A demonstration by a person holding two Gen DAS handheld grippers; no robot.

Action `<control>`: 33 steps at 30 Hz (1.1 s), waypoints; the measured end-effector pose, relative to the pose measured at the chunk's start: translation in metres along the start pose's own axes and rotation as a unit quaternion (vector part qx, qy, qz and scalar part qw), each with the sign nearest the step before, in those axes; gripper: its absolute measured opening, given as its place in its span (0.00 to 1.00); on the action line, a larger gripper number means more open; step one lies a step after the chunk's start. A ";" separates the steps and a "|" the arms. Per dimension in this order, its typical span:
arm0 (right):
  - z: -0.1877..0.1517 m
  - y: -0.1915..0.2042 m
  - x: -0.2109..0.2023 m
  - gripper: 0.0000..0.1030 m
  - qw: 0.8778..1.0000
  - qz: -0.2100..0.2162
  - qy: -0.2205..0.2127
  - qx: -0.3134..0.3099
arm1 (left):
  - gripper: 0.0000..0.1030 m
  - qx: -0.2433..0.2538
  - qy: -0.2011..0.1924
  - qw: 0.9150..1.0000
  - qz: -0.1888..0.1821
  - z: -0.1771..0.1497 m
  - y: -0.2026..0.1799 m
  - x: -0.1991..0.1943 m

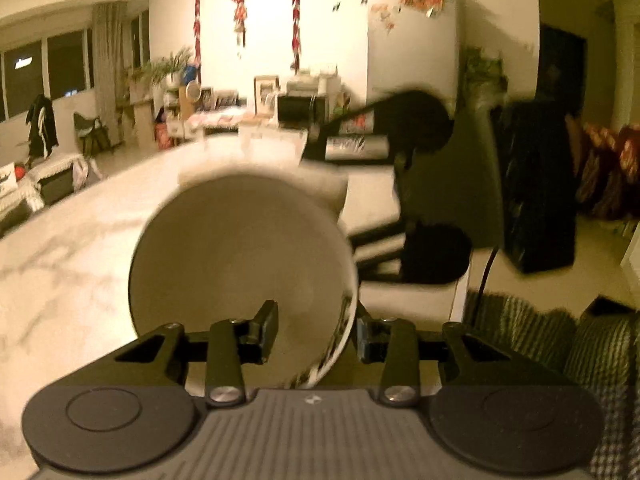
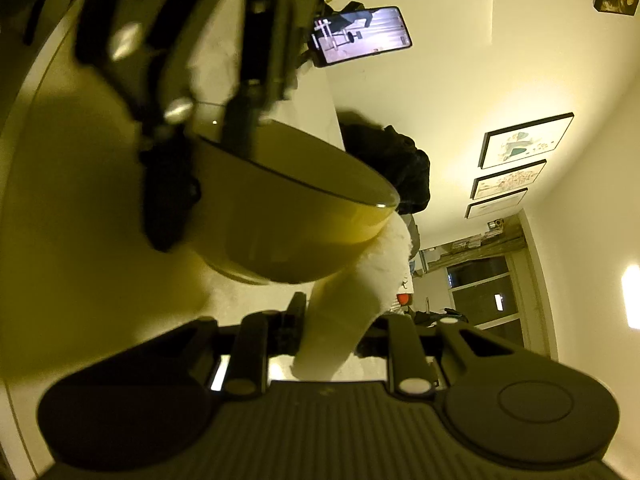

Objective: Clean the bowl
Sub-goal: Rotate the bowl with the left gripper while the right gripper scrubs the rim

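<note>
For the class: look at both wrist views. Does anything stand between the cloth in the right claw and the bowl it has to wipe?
Nothing visible does. The right claw grips the white cloth, which runs straight up to the bowl and meets its outer wall. The left claw holds the bowl by its rim on the far side from the cloth.

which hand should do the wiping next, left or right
Probably the right. The right gripper is shut on the white cloth, which already lies against the bowl. The left gripper is clamped on the bowl's rim, holding it tilted.
</note>
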State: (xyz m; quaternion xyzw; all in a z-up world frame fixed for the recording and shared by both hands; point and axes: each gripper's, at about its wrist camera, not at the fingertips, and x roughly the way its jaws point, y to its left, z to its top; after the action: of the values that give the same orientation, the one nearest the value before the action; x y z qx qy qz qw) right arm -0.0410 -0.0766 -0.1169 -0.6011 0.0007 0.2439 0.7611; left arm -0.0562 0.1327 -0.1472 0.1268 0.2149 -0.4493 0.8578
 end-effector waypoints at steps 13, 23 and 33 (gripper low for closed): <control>-0.003 0.000 -0.003 0.22 1.000 0.002 -0.002 0.006 | 0.17 0.024 0.033 0.999 -0.016 -0.025 -0.001 0.003; -0.003 -0.002 0.000 0.22 1.000 0.005 0.002 0.013 | 0.32 0.043 0.045 0.998 0.005 -0.045 0.011 0.009; 0.000 -0.003 0.006 0.22 1.000 0.006 0.003 0.000 | 0.36 0.027 0.047 0.998 0.016 -0.042 0.018 0.016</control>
State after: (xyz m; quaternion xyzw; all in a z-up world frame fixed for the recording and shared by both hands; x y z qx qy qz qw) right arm -0.0351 -0.0747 -0.1158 -0.6018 0.0067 0.2464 0.7597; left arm -0.0441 0.1488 -0.1917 0.1737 0.2406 -0.4347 0.8503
